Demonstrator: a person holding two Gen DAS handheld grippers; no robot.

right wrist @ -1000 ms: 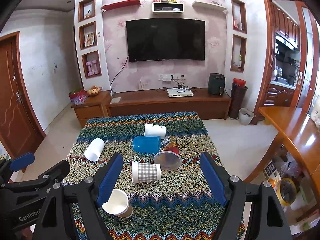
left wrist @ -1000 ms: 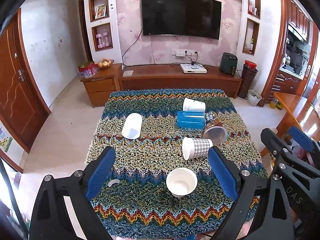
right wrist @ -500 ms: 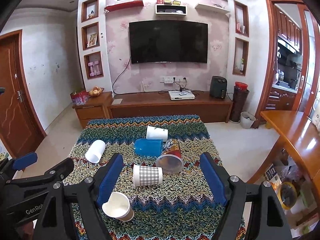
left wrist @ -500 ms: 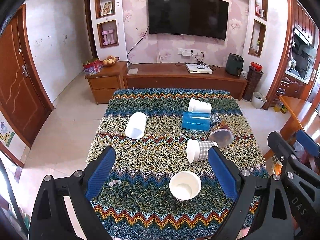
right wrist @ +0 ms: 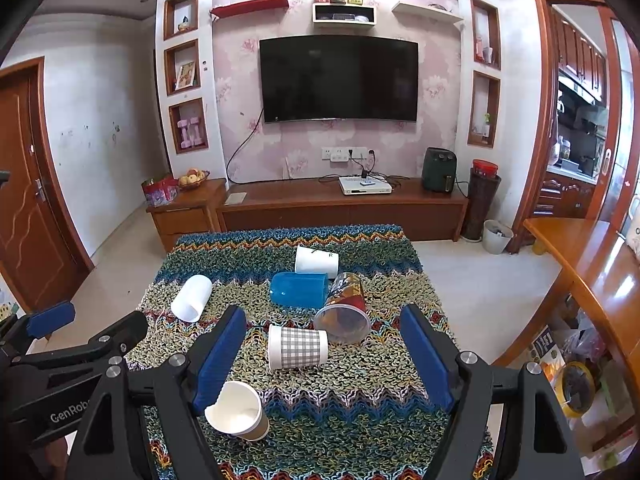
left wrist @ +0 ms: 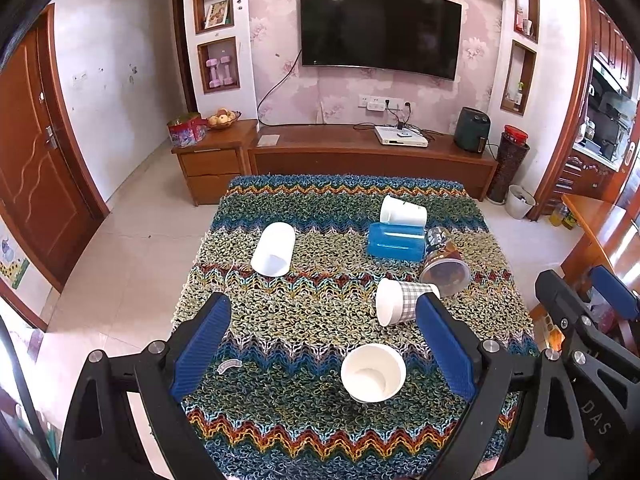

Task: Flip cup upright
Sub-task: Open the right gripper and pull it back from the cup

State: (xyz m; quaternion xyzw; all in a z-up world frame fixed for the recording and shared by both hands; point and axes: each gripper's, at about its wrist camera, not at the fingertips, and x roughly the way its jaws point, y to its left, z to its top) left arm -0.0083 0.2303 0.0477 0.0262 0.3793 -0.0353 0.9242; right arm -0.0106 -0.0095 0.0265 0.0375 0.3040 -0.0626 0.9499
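Note:
Several cups lie on their sides on the knitted zigzag tablecloth point(left wrist: 304, 320): a checked paper cup point(left wrist: 400, 301) point(right wrist: 297, 346), a white cup point(left wrist: 274, 249) point(right wrist: 192, 298), a blue cup point(left wrist: 396, 241) point(right wrist: 299, 289), a white cup behind it point(left wrist: 402, 210) point(right wrist: 317, 261), and a clear printed cup point(left wrist: 444, 262) point(right wrist: 344, 309). One brown paper cup stands upright near the front point(left wrist: 373, 372) point(right wrist: 238, 410). My left gripper point(left wrist: 324, 344) is open, empty, above the front of the table. My right gripper point(right wrist: 324, 354) is open, empty, with the checked cup ahead between its fingers.
A wooden TV cabinet point(left wrist: 360, 156) and wall TV point(left wrist: 380, 30) stand behind the table. A wooden side table point(right wrist: 592, 264) is at the right. A small white scrap point(left wrist: 227, 366) lies on the cloth at the front left. Tiled floor surrounds the table.
Both grippers have risen and pulled back a little, so the table and cups sit lower in both views. Both stay open and empty. No cup has moved.

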